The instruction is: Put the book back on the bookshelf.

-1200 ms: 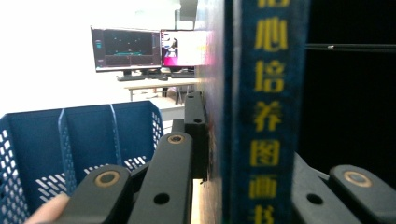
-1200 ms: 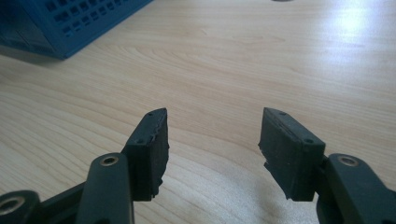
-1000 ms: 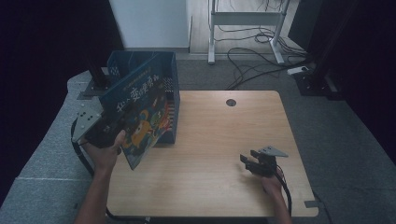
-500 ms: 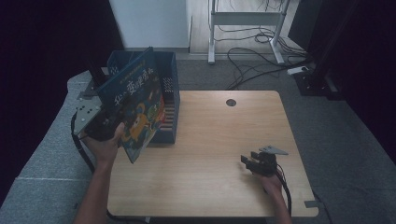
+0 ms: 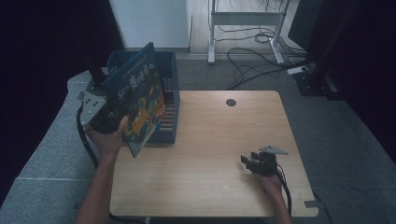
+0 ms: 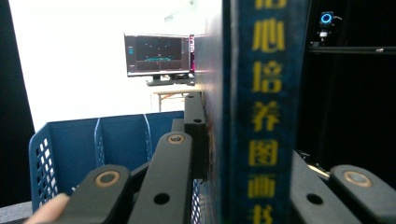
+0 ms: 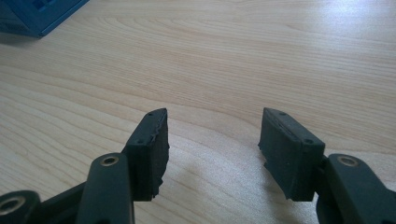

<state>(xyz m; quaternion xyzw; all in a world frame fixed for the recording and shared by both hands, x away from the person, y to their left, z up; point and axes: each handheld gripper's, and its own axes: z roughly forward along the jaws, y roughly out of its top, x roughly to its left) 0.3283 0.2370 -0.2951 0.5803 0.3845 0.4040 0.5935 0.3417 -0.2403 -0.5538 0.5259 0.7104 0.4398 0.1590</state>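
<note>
One slip was the likely risk: the left gripper [image 5: 122, 111] clamped the picture book [image 5: 139, 106] by its spine edge, tilted above the blue basket [image 5: 169, 100], so it could pivot and snag a divider, while the right gripper [image 5: 251, 159] rested open and empty on the table [image 5: 210, 135].

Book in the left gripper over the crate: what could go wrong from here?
The left gripper pinches the book near one edge only, so it may pivot or slip. Held tilted above the blue crate, its lower corner could catch the crate's rim or a divider. The right gripper rests open, far off, giving no support.
</note>
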